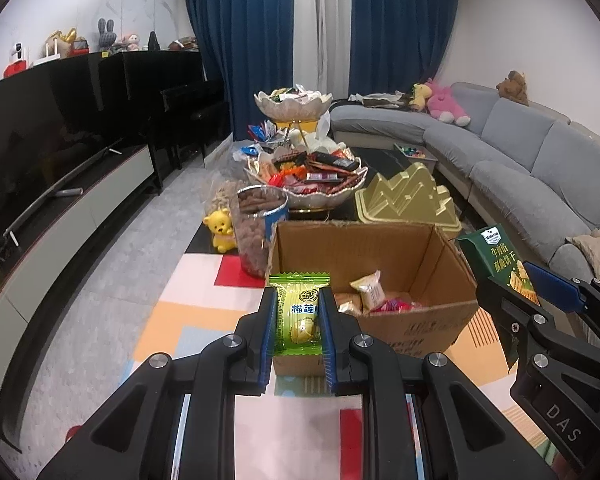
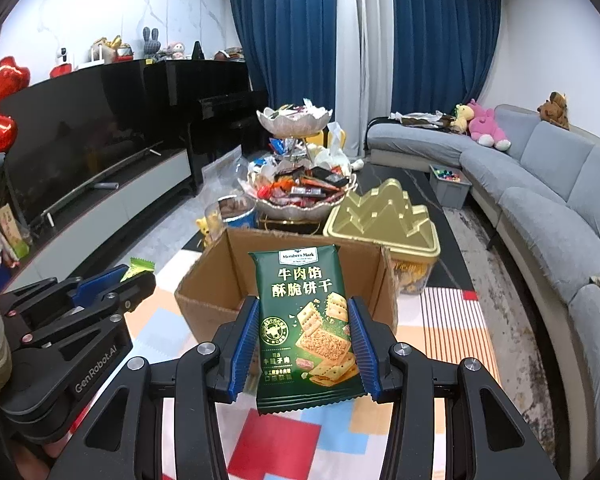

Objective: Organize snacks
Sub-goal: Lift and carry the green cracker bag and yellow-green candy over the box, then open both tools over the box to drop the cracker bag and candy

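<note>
Snacks were held in both grippers above the near edge of an open cardboard box (image 1: pixel 420 256). The left gripper (image 1: pixel 298 320) had its jaws closed narrow on a small light-green snack packet (image 1: pixel 299 312), upright between the blue pads. The right gripper (image 2: pixel 304 344) had its jaws set wider, clamped on the sides of a dark green cracker pack (image 2: pixel 306 320), which stood upright and hid part of the box's front wall. Inside the box a few wrapped snacks (image 1: pixel 370 292) lay on the bottom, with bare room along its right side.

Both grippers hung side by side, near but apart, over a colourful patterned mat (image 1: pixel 188 320) that lay open around the box's front and left.

Just behind the box stood a clear jar of brown snacks (image 1: pixel 260 228) at the left, with a yellow bear figure (image 1: pixel 220 232) beside it, and a gold mountain-shaped lid (image 1: pixel 408 196) at the right. Between them rose a two-tier bowl stand (image 1: pixel 300 196) heaped with wrapped sweets, crowding the far side on the dark table (image 2: pixel 432 200). A grey sofa (image 1: pixel 540 152) bounded the right, and a low TV cabinet (image 1: pixel 80 216) the left.
</note>
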Action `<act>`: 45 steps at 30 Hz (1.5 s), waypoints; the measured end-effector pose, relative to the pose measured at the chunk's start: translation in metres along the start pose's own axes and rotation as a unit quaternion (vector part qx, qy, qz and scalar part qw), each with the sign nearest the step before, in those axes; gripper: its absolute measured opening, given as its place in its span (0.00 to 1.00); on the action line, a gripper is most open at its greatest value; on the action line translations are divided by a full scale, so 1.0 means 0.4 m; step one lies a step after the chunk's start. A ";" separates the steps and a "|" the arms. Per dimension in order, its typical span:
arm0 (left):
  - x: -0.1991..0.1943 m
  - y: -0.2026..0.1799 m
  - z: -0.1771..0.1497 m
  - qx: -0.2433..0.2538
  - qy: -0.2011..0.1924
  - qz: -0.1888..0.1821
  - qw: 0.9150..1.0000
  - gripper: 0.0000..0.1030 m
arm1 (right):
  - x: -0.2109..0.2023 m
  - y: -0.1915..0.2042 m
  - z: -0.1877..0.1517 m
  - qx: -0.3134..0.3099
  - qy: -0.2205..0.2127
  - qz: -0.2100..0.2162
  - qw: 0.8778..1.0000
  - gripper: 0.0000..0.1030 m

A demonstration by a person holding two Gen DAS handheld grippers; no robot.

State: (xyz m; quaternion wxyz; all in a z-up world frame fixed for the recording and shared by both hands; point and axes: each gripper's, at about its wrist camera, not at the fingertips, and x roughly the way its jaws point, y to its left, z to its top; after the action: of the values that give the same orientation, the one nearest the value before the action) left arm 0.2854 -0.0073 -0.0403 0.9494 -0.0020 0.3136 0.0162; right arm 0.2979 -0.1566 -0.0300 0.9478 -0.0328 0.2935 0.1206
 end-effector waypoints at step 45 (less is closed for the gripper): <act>0.313 -0.022 0.108 0.015 0.045 -0.025 0.999 0.21 | 0.290 -0.048 0.080 0.012 0.051 -0.002 0.999 0.44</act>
State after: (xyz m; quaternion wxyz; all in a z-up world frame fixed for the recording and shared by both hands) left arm 0.4119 -0.0119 -0.0799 0.9342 0.0038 0.3565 -0.0120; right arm 0.4128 -0.1467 -0.0693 0.9323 -0.0281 0.3424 0.1133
